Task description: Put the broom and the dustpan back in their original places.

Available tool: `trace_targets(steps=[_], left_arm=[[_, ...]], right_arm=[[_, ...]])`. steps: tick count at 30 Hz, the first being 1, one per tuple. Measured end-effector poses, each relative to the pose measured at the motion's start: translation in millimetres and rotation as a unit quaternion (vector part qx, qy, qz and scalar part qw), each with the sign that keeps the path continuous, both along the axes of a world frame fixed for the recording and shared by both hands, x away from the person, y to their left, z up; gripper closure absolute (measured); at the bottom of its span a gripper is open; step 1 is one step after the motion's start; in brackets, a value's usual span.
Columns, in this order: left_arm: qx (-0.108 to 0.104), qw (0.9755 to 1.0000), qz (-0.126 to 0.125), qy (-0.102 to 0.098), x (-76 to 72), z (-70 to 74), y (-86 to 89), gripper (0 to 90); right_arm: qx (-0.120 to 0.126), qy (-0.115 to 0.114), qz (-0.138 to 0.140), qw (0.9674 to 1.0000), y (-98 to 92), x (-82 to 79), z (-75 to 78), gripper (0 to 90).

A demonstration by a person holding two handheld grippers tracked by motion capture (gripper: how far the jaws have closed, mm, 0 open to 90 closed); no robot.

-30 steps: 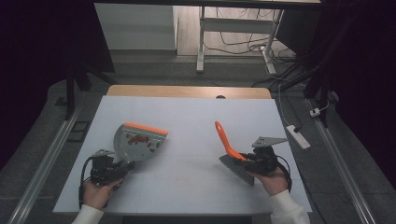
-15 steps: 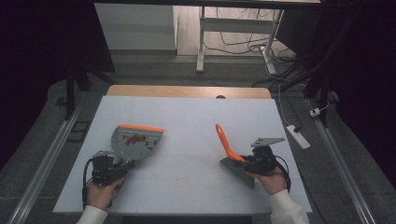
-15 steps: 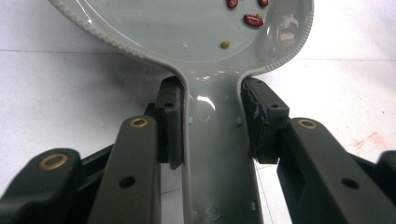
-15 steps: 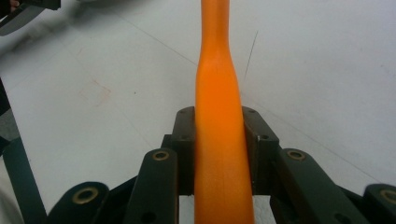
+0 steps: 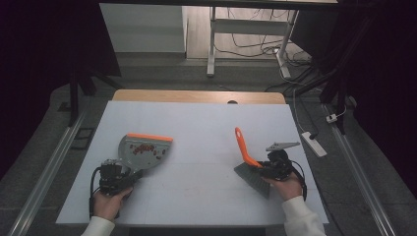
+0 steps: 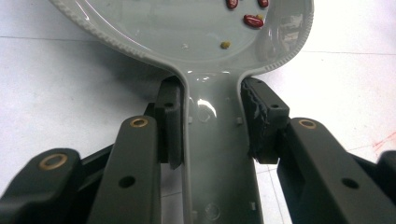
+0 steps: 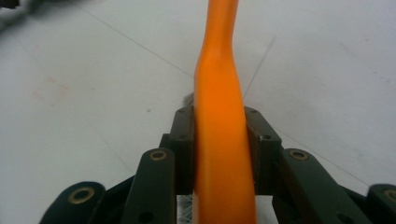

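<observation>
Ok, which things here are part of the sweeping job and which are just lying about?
Part of the job:
- grey dustpan, handle clamped in the left gripper
- red beans lying in the dustpan
- orange-handled brush, between the right gripper's jaws, which have just been opening

Just lying about:
- white power strip on the floor
- cables beyond the table

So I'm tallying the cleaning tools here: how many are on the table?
2. A grey dustpan with red beans in it lies at the table's left, its handle clamped by the left gripper. An orange-handled brush is at the right, between the right gripper's jaws.
</observation>
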State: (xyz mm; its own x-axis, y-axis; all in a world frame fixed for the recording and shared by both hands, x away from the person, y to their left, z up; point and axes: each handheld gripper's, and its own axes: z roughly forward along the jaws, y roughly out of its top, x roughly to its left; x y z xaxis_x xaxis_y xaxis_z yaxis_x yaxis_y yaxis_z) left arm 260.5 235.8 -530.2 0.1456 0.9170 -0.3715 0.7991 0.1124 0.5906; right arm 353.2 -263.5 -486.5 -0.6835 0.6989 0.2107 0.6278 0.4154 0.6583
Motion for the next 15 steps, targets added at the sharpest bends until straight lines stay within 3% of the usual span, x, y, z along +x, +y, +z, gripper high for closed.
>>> trace_targets(steps=[15], left_arm=[[0.004, 0.9999, -0.006, 0.009, 1.4, -2.6, -2.1, 61.3]], right_arm=[[-0.024, 0.019, -0.014, 0.9994, -5.8, 15.4, -11.5, 55.5]])
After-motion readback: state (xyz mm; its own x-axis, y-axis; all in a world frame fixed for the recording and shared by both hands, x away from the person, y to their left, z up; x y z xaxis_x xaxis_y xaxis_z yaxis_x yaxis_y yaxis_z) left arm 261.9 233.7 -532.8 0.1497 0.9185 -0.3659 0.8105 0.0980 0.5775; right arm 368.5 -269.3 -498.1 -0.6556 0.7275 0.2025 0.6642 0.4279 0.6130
